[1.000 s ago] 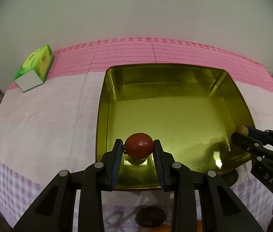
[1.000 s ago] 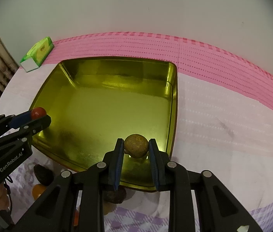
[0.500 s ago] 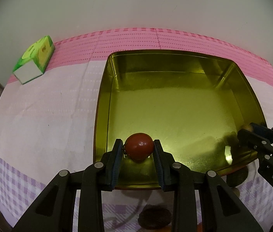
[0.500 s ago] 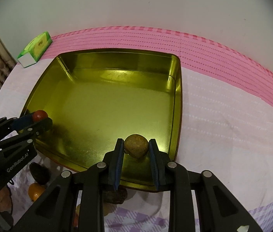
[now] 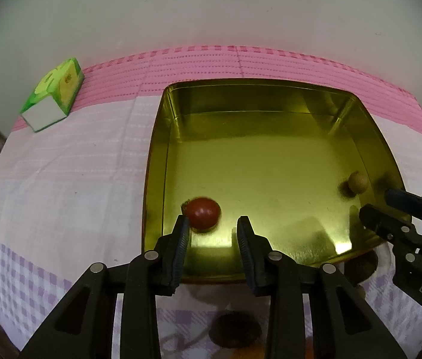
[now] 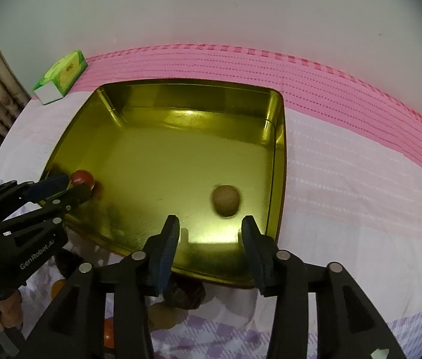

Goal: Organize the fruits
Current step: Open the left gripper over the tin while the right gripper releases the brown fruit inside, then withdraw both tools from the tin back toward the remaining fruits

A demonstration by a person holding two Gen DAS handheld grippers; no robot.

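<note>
A square gold tin tray [image 5: 271,113] [image 6: 157,113] sits on a pink and white cloth. My left gripper [image 5: 213,227] is open over the tray's near left corner. A red round fruit [image 5: 202,212] [image 6: 81,177] lies loose in the tray just ahead of its left finger. My right gripper [image 6: 209,227] is open over the tray's near right corner. A tan round fruit [image 6: 226,199] [image 5: 357,181] lies free on the tray floor just ahead of it.
A green tissue box [image 5: 52,99] [image 6: 61,76] lies at the back left on the cloth. Several dark and orange fruits [image 5: 235,327] [image 6: 185,294] lie on the cloth before the tray's near edge. A white wall stands behind.
Both grippers have opened. The red fruit left the left gripper and the tan fruit left the right gripper; both now lie in the tray.
</note>
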